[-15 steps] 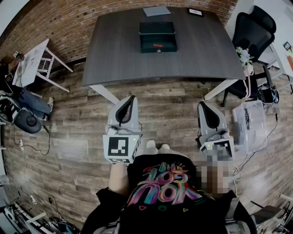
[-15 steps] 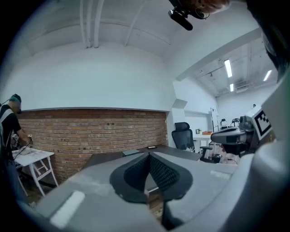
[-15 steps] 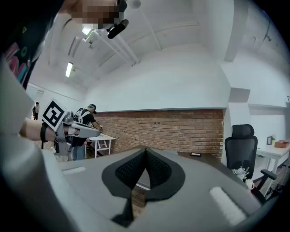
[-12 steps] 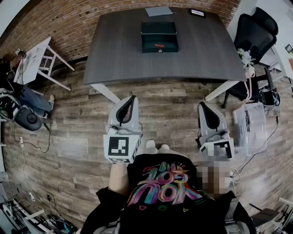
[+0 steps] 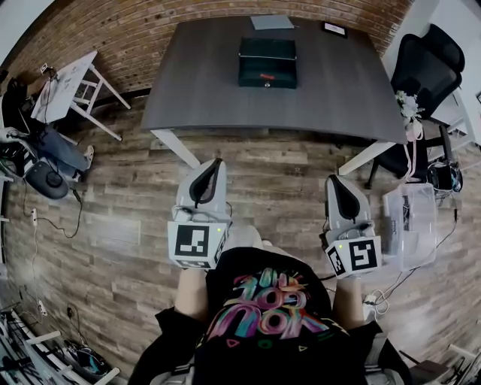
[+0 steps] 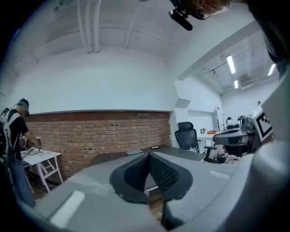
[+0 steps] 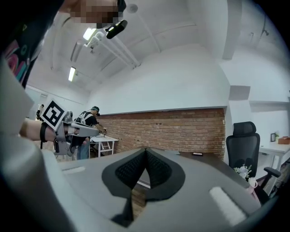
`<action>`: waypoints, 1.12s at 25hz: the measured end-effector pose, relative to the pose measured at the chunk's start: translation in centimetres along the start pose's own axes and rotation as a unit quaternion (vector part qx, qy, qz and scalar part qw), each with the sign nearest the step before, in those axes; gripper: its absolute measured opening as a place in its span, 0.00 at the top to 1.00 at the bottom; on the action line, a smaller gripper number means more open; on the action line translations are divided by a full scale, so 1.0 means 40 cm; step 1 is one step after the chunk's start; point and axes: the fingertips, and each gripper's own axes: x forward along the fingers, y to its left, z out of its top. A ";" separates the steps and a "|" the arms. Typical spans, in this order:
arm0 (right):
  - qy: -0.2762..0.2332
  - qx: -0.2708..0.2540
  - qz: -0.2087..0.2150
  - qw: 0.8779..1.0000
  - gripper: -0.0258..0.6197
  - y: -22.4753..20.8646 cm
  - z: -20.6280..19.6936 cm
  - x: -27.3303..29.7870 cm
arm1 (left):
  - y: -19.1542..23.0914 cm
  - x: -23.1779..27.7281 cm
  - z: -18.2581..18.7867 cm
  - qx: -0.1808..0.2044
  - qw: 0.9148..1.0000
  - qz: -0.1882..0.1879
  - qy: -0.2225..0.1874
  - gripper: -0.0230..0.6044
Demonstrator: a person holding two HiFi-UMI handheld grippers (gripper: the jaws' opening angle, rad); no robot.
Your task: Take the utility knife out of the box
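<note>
1. At the far left, a seated person (image 5: 34,147) is next to a small white table (image 5: 71,86) that stands on the wooden floor (image 5: 113,225), by the brick wall (image 5: 113,30).
2. The left hand-held gripper (image 5: 217,161) is held in front of the wearer's body over the floor, pointing at the bench (image 5: 203,90) and well short of its near edge. Its jaws are narrow. The ribbed pads (image 6: 163,174) meet at their tips, and nothing sits between them. The marker cube (image 5: 197,243) rides at its rear.
3. The bench is a dark grey table with white legs.
4. A dark green box (image 5: 267,62) stands on it, near the middle of the far edge.
5. A small orange-red thing (image 5: 264,76) shows on the box's near half. It is too small to tell whether this is the utility knife. Both hand-held grippers are well apart from the box.
6. Beyond the box, a flat grey pad (image 5: 272,22) lies at the far edge.
7. A small black-framed item (image 5: 334,29) lies at the far right corner.
8. The right hand-held gripper (image 5: 331,179) is held level beside the left one, also over the floor and short of the bench. Its jaws are pressed together too, pad against pad, with nothing in them.
9. A black office chair (image 5: 428,64) stands off the bench's right edge.
10. White flowers (image 5: 408,105) sit just beside the near right corner.
11. A clear plastic bin (image 5: 409,225) rests on the floor to the right of the right hand-held gripper.
</note>
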 end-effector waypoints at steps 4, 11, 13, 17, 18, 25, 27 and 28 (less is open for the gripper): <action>0.010 0.005 -0.001 1.000 0.96 -0.004 -0.019 -0.009 | -0.006 0.001 -0.014 -0.003 1.000 -0.002 0.006 0.96; 0.024 0.007 -0.009 1.000 0.96 -0.034 -0.051 0.048 | 0.027 0.075 -0.039 -0.008 1.000 -0.008 0.009 0.96; 0.027 0.008 -0.011 1.000 0.96 -0.047 -0.058 0.089 | 0.049 0.114 -0.042 -0.014 1.000 -0.008 0.007 0.96; 0.032 0.007 -0.010 0.999 0.96 -0.071 -0.061 0.206 | 0.112 0.229 -0.037 -0.014 1.000 -0.017 0.007 0.96; 0.033 0.007 -0.011 0.999 0.96 -0.077 -0.058 0.239 | 0.132 0.261 -0.033 -0.015 1.000 -0.020 0.008 0.96; 0.027 0.006 -0.018 0.999 0.96 -0.126 -0.026 0.460 | 0.271 0.459 0.010 -0.007 1.000 -0.027 0.002 0.96; 0.028 0.008 -0.024 0.999 0.96 -0.144 -0.023 0.509 | 0.300 0.504 0.010 -0.002 1.000 -0.030 0.007 0.96; 0.029 0.009 -0.027 0.999 0.96 -0.152 -0.023 0.532 | 0.313 0.525 0.010 0.004 0.999 -0.035 0.007 0.96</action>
